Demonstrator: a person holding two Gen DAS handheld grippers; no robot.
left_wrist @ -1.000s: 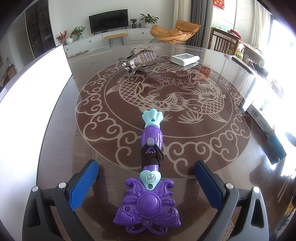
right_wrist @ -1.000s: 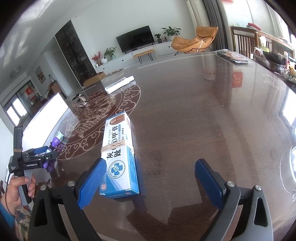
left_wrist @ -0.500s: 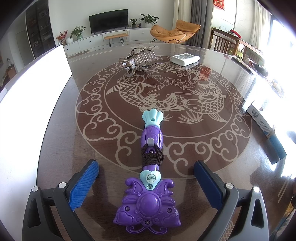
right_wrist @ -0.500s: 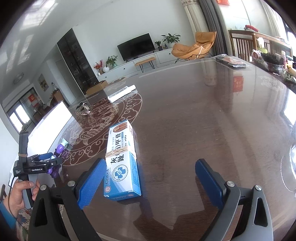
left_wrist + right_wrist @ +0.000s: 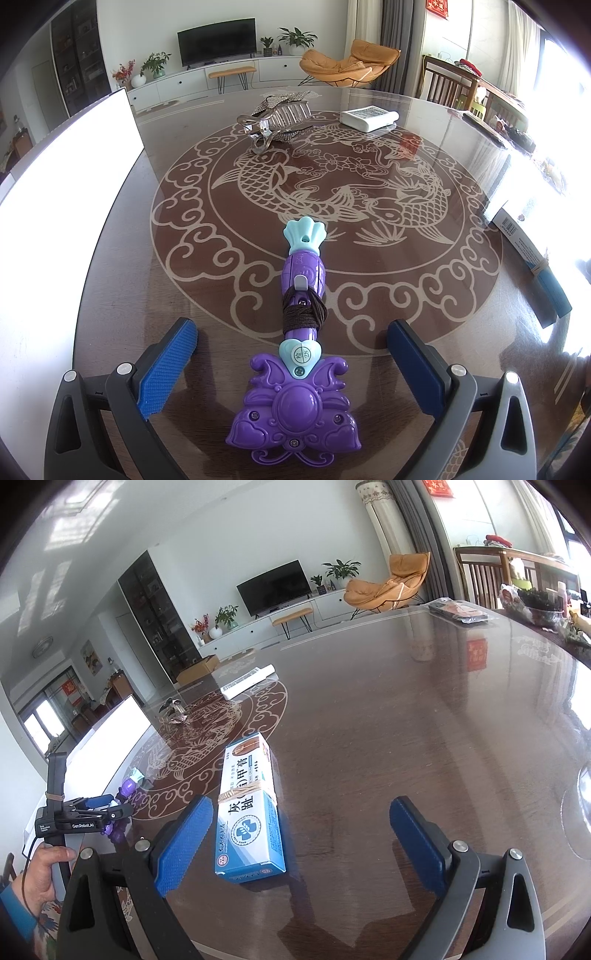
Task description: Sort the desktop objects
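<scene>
One purple toy wand lies between the wide-spread jaws of the left gripper, touching neither pad. One blue-and-white box sits just inside the left jaw of the right gripper, also wide open and empty. Ahead lie one silver hair clip and one white box.

Beyond my dark glossy table I see a wall television, an orange lounge chair and glaring daylight from the right.
</scene>
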